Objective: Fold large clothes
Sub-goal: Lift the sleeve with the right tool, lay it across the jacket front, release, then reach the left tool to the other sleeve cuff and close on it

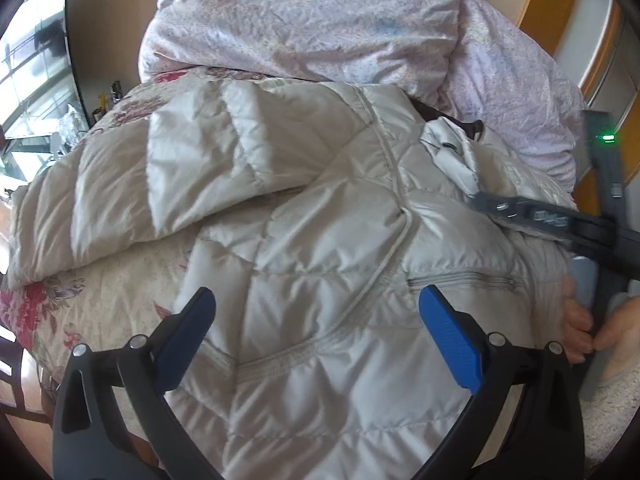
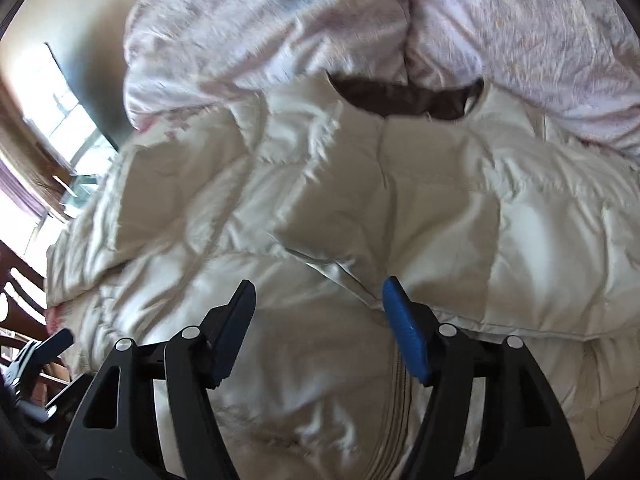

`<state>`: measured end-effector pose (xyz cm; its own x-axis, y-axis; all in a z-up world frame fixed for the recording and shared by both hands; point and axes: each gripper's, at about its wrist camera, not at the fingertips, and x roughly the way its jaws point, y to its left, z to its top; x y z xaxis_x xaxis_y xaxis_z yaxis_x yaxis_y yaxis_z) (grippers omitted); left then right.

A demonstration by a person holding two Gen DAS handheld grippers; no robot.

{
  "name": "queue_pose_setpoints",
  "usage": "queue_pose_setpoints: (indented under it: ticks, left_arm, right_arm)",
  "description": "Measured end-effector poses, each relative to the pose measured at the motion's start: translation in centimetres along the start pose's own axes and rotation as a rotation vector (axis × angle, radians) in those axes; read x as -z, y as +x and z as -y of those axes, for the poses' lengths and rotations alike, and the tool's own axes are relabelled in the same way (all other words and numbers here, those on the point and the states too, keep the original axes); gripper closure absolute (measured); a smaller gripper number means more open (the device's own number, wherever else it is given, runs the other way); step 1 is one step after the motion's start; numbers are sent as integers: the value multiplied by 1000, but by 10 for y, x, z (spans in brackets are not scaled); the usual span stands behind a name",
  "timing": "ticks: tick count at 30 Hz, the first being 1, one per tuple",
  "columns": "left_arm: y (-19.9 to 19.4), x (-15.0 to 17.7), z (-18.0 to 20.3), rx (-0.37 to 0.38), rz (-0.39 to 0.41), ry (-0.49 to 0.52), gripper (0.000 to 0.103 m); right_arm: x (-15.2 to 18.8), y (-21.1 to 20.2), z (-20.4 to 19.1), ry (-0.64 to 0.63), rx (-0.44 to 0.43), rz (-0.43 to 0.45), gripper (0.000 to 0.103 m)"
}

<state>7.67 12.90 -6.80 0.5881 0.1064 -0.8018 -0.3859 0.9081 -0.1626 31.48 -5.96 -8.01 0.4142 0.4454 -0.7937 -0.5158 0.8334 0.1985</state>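
A quilted off-white puffer jacket lies spread on a floral bedspread, with a sleeve folded across its left side. My left gripper hangs open just above the jacket's lower part, near a zipped pocket, with nothing between its pads. In the right wrist view the jacket shows its brown collar lining at the far end. My right gripper stands open over a folded edge of the jacket, and its pads do not press on the cloth. One of its fingers rests low on the jacket's right side.
A crumpled pale lilac duvet is heaped behind the jacket. A person's hand holds the right gripper's handle. An orange wooden frame stands at the back right, a bright window at the left. The left gripper shows at the lower left.
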Motion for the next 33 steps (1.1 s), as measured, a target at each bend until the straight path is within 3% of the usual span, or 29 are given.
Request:
queue_pose_setpoints:
  ticks: [4, 7, 10, 12, 16, 25, 33]
  left_arm:
    - [-3, 1, -11, -43, 15, -17, 2]
    - [-8, 2, -21, -133, 63, -34, 2]
    - [-16, 4, -37, -182, 110, -61, 2]
    - [-18, 3, -48, -194, 100, -84, 2]
    - [-19, 0, -76, -199, 61, -171, 2]
    - [-11, 7, -131, -177, -29, -362, 3]
    - [-13, 8, -183, -188, 7, -571, 10]
  right_arm:
    - [-9, -16, 7, 45, 48, 110, 37]
    - [-20, -3, 20, 116, 112, 122, 38]
    - [-26, 27, 22, 124, 169, 54, 38]
    - [-23, 57, 19, 103, 207, -22, 35]
    - [-22, 72, 6, 34, 307, -12, 32]
    - [-18, 42, 28, 164, 147, -56, 24]
    - [-2, 14, 33, 209, 50, -49, 23]
